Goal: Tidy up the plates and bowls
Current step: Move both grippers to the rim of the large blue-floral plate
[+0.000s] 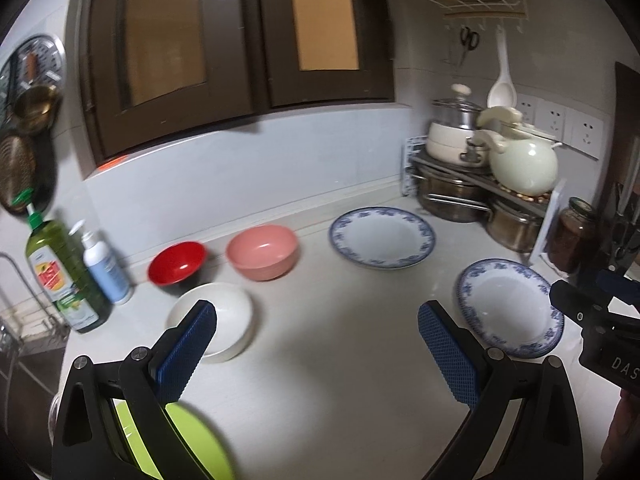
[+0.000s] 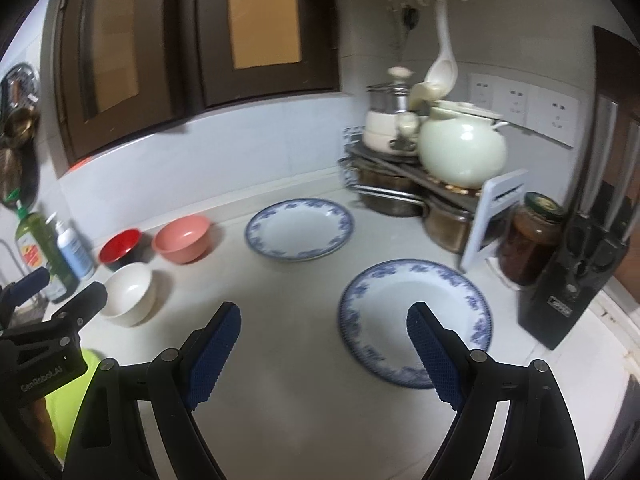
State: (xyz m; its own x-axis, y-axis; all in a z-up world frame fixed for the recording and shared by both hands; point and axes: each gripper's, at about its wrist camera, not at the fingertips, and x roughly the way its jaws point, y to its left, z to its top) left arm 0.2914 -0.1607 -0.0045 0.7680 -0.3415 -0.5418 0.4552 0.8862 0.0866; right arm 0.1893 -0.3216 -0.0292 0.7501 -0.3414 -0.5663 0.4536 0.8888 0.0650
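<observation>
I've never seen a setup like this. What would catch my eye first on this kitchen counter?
Probably the two round white plates with blue floral rims: one far back by the wall, the other nearer, beside the black knife block. To their left, three bowls cluster together: a pink bowl, a red bowl with a black outside and a plain white bowl. Blue-padded fingers frame the foreground, holding nothing.

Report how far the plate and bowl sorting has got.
Done: nothing looks stacked. The two blue-rimmed white plates lie apart on the white counter, and the red bowl, pink bowl and white bowl stand separately.
In hand: nothing; the left tool and right tool are both open and empty.
Left: all the gathering and stacking, it seems.
</observation>
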